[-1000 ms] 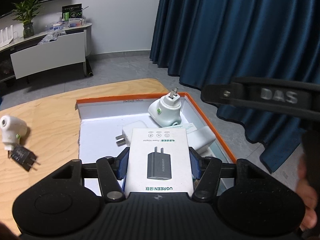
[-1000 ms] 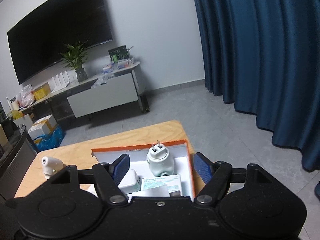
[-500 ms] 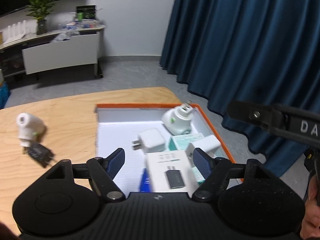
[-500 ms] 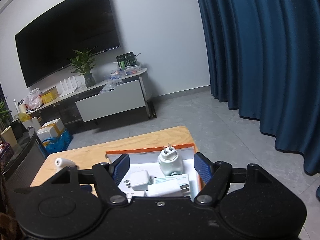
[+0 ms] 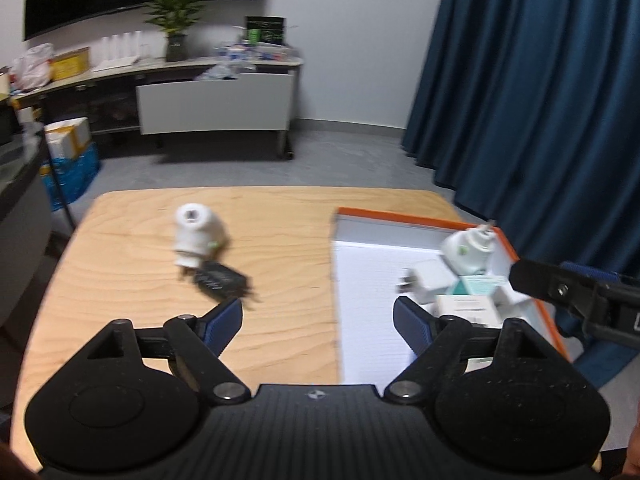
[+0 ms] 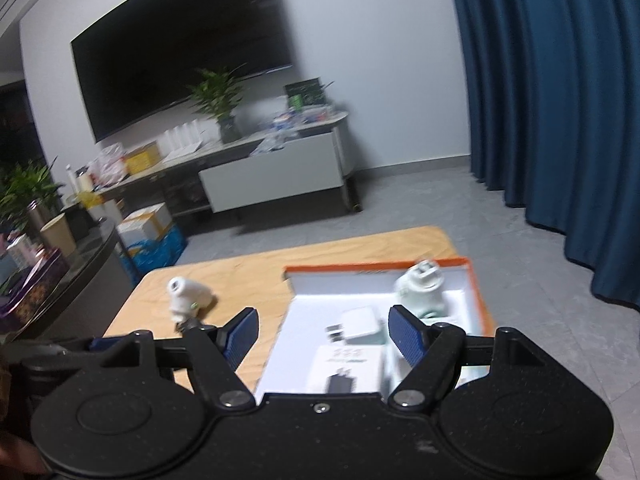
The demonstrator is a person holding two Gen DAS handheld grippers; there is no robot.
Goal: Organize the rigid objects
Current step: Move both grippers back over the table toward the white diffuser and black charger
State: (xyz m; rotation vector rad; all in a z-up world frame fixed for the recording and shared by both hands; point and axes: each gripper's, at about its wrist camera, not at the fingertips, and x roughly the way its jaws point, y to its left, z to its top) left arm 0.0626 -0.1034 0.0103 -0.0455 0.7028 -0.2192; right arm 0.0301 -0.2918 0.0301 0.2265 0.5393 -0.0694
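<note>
1. My left tongs [image 5: 318, 322] hang over the wooden table [image 5: 132, 240], blue pads spread wide, nothing between them.
2. Ahead and left of the left pad [image 5: 224, 320]: one white plug-in device [image 5: 195, 232] lying on its side, long axis running away from me, round face toward the far edge and its base toward me.
3. Touching its near end, or nearly so: one black charger [image 5: 218, 278], just beyond the left pad tip. Motion blur hides which way its prongs face.
4. Ahead and right of the left tongs: one orange-rimmed white box [image 5: 420, 220], its long side running away from me.
5. In the box, counted: one white rounded plug device [image 5: 466, 250] in the far right corner, prong end tilted up and away; one white square charger [image 5: 428, 280], prongs pointing left; one white carton [image 5: 466, 308] lying flat just beyond the right pad [image 5: 412, 326]; one pale green carton [image 5: 478, 284] partly under the others.
6. My right tongs [image 6: 320, 330] are also spread wide and hold nothing, over the box's near left part.
7. Between the right tongs' pads, the carton [image 6: 350, 358] shows a black charger picture.
</note>
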